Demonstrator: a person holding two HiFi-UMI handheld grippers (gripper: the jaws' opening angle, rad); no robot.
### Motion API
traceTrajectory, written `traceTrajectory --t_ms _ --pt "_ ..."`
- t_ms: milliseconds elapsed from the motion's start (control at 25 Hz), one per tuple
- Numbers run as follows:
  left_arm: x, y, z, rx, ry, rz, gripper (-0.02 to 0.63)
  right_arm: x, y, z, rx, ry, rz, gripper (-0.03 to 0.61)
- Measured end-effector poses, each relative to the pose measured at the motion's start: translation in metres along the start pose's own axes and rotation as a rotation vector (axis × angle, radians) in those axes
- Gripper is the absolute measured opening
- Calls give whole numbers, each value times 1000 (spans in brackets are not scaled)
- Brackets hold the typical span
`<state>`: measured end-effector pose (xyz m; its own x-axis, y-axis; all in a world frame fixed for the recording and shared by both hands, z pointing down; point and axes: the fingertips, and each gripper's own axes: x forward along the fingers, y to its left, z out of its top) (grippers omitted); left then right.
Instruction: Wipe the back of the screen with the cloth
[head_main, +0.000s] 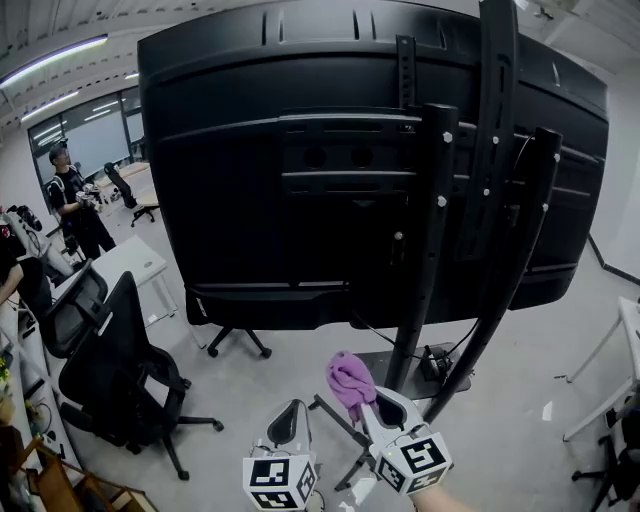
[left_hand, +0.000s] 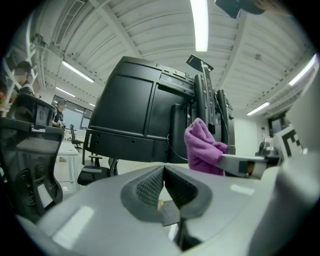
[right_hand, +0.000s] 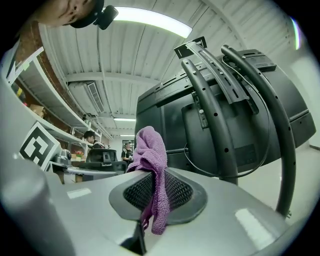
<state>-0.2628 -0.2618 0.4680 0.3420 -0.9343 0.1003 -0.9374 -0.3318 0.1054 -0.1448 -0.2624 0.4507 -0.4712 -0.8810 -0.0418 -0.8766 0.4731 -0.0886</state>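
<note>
The big black back of the screen (head_main: 300, 150) fills the head view, mounted on a dark stand with two slanting poles (head_main: 430, 250). Below it, my right gripper (head_main: 372, 400) is shut on a purple cloth (head_main: 350, 382) that bunches above its tips; the cloth (right_hand: 150, 150) hangs between its ribbed pads in the right gripper view. My left gripper (head_main: 290, 420) is beside it, lower left, shut with nothing in it (left_hand: 162, 175). From the left gripper view the cloth (left_hand: 202, 147) shows to the right, in front of the screen (left_hand: 135, 115). Both grippers are short of the screen.
A black office chair (head_main: 120, 370) stands at lower left beside a white desk (head_main: 135, 260). Another chair's wheeled base (head_main: 235, 340) sits under the screen. The stand's base and cables (head_main: 430, 365) lie on the floor. A person (head_main: 75, 205) stands far left.
</note>
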Motion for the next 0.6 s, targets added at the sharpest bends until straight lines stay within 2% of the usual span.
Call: traceTrajectory --t_ms 440,600 --pt "-29 -39 -9 -23 14 -16 8 -49 10 -8 27 25 32 49" --pt "-37 -48 -10 -3 21 -15 8 -60 14 -10 47 19 48 49"
